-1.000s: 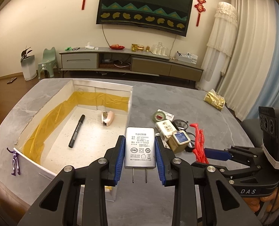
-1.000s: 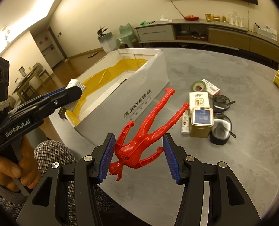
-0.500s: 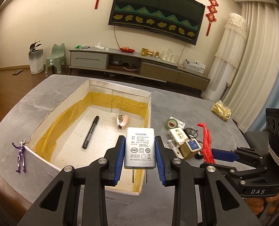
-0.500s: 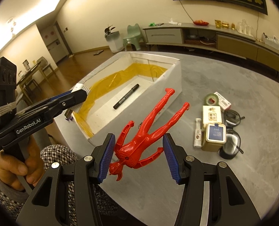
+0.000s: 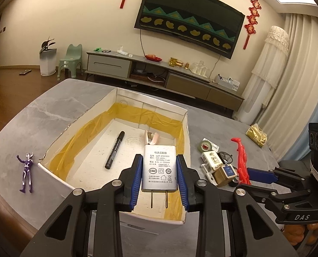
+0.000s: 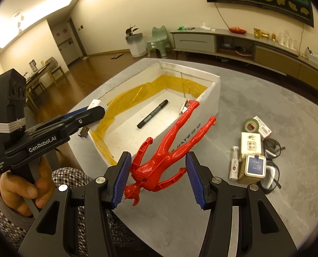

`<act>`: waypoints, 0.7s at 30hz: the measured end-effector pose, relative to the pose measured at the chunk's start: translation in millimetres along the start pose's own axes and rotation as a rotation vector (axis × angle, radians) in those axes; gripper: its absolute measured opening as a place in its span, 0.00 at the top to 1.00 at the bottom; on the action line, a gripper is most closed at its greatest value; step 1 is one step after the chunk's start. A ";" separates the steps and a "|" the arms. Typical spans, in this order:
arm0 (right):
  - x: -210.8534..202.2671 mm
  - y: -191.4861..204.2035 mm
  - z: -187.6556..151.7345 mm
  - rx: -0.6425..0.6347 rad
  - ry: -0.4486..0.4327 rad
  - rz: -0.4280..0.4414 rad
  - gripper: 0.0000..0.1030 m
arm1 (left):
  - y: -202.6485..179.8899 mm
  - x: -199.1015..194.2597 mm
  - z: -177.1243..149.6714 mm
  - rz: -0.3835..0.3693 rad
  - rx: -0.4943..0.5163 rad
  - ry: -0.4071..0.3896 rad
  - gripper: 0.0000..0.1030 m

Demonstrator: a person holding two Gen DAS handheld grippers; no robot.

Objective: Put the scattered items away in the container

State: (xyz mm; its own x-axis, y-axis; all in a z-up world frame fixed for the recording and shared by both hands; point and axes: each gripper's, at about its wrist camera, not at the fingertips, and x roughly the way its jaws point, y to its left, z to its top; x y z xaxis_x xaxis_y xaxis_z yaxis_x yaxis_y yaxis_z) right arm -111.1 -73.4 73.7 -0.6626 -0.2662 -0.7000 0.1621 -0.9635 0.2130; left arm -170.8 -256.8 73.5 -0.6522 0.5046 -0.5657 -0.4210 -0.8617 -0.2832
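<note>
A white charger (image 5: 159, 168) is clamped in the left gripper (image 5: 159, 180) above the box (image 5: 185, 128); a red figure (image 6: 167, 156) is pinched in the right gripper (image 6: 159, 178) beside it; 2 releases inside are judged next.

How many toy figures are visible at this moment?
2. A red figure is clamped in the right hand-held gripper; a purple figure lies on the table left of the box.
</note>
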 end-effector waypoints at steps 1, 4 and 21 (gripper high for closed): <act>0.5 1.9 1.8 -0.004 0.000 0.001 0.47 | 1.7 -0.1 0.2 0.000 -0.004 -0.001 0.69; 2.5 7.6 6.5 -0.016 0.001 0.004 0.47 | 7.5 -0.4 0.8 -0.001 -0.014 -0.003 0.69; 15.0 37.8 35.4 -0.097 0.004 0.022 0.47 | 32.1 9.1 1.9 -0.004 -0.072 0.000 0.69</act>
State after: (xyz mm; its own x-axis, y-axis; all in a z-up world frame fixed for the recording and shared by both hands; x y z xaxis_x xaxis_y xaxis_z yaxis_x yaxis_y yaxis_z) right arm -140.8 -112.8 95.4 -0.6550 -0.2871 -0.6989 0.2468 -0.9556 0.1613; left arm -191.5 -279.7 60.8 -0.6504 0.5085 -0.5643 -0.3778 -0.8611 -0.3404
